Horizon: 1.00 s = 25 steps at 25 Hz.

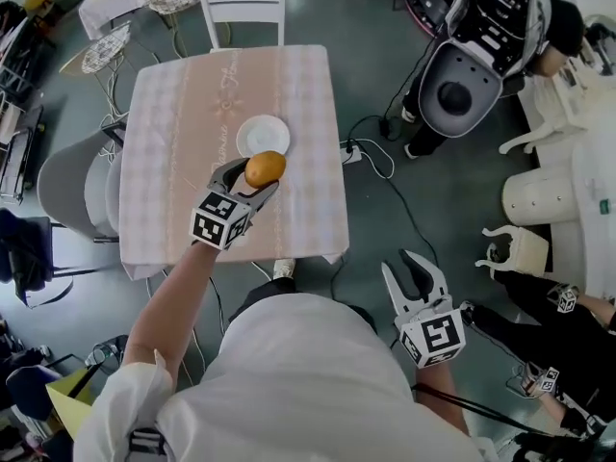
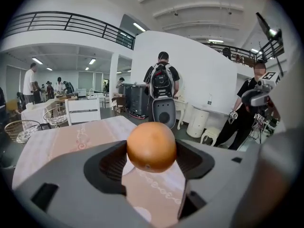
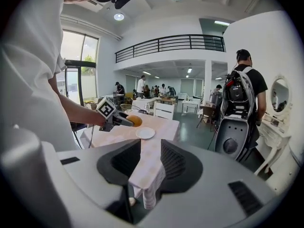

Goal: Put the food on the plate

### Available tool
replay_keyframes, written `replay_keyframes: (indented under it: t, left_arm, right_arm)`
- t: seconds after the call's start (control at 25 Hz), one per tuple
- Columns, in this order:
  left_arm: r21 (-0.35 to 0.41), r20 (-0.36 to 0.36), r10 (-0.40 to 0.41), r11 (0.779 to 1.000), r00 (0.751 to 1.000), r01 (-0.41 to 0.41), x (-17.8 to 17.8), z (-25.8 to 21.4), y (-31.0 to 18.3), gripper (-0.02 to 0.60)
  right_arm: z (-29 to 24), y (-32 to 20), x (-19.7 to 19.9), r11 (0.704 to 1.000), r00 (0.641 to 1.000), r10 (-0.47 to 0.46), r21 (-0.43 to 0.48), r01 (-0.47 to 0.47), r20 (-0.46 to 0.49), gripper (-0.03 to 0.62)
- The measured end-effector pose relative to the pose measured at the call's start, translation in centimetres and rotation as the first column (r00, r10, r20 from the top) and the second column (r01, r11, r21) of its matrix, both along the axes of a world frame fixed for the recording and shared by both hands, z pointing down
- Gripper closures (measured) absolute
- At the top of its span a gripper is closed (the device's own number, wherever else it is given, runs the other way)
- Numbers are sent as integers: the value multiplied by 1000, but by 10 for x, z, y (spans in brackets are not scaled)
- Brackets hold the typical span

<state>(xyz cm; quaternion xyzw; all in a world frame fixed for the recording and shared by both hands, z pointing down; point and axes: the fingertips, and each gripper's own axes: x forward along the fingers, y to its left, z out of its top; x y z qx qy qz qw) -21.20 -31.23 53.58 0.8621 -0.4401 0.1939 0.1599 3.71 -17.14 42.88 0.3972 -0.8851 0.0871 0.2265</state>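
Pink checked cloth covers the tabletop point(image 1: 173, 114), and the small white plate point(image 1: 262, 135) on it has nothing in it yet. My left claw point(image 1: 248, 183) is clenched across the widest part of the orange point(image 1: 265, 168), holding it in the air just short of the plate; I judge it firm, fairly light and apt to roll, so that mid-girth hold suits it. My right claw point(image 1: 409, 269) hangs spread and empty, well off the tabletop.
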Motion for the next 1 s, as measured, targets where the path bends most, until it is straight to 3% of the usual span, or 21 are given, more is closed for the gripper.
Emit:
replay_keyframes:
  t: [0.48, 1.0]
  left_arm:
    - [-98, 79, 37, 995, 996, -29, -38, 94, -96, 252]
    - [-139, 151, 85, 988, 985, -64, -45, 140, -123, 250]
  right_arm:
    - [4, -15, -7, 981, 981, 183, -48, -186, -65, 467]
    - [8, -25, -17, 971, 969, 219, -75, -228, -113, 467]
